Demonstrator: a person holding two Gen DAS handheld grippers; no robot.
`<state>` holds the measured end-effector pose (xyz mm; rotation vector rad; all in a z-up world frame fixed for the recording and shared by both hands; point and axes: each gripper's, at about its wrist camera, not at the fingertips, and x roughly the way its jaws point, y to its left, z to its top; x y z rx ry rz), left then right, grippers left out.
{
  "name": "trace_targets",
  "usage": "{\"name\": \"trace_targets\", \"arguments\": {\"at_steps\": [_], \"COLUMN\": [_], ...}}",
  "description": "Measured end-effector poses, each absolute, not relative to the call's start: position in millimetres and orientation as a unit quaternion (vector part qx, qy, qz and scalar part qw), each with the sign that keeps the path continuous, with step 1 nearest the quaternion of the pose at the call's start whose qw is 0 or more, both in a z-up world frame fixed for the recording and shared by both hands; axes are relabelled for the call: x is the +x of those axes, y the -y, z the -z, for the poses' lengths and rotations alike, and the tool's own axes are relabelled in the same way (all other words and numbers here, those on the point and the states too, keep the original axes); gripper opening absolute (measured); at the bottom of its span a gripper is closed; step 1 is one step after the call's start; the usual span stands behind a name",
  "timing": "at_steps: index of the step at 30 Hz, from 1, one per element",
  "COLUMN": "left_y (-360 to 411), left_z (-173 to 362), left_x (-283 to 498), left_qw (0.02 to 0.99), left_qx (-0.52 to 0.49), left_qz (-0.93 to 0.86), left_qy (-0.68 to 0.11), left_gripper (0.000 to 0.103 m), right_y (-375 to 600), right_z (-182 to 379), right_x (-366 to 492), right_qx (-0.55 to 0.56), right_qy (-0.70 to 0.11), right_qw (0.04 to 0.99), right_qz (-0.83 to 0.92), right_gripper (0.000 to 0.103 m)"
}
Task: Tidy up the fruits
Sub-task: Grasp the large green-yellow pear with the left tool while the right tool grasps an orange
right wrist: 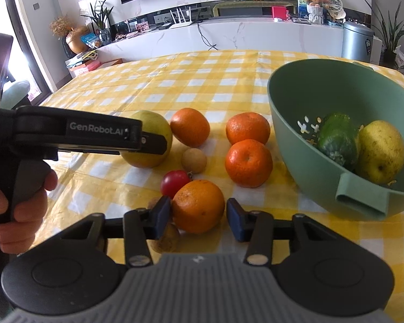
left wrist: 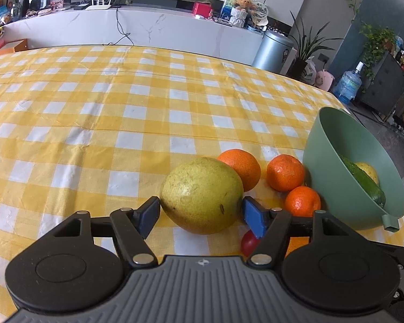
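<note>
A large yellow-green pear (left wrist: 202, 196) rests on the checked cloth, and my left gripper (left wrist: 202, 215) stands open around it, a blue pad close on each side. From the right wrist, one of its fingers (right wrist: 150, 144) lies along the same pear (right wrist: 148, 123). My right gripper (right wrist: 199, 215) is open around an orange (right wrist: 198, 206). The left pad is against the peel and the right pad is a sliver off it. The green bowl (right wrist: 282, 102) holds a cucumber (right wrist: 336, 137) and a yellow pear (right wrist: 381, 150).
Three more oranges (right wrist: 190, 126) (right wrist: 247, 127) (right wrist: 249, 162), a cherry tomato (right wrist: 175, 181) and brown longans (right wrist: 194, 160) (right wrist: 165, 238) lie on the table (left wrist: 94, 107). The bowl (left wrist: 334, 115) stands near the table's right edge. A person's hand (right wrist: 21, 210) holds the left gripper's handle.
</note>
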<state>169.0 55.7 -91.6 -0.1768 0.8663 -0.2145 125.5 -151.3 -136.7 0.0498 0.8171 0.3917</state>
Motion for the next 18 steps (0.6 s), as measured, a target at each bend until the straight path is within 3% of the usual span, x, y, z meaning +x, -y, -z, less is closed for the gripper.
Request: {"name": "trace_targets", "arguments": {"at_steps": [18], "left_y": [-51.1], "left_z": [85.3], "left_x": [158.2], "left_qw": [0.908], "left_qx": [-0.061], "left_qz": [0.105], "left_qy": [-0.402], "left_gripper": [0.073], "right_y": [154.7], "right_z": [130.9], "right_x": [117.4], "right_qx": [0.022], "right_qy": [-0.372], "right_qw": [0.909], "right_qz": [-0.185], "right_gripper": [0.040]}}
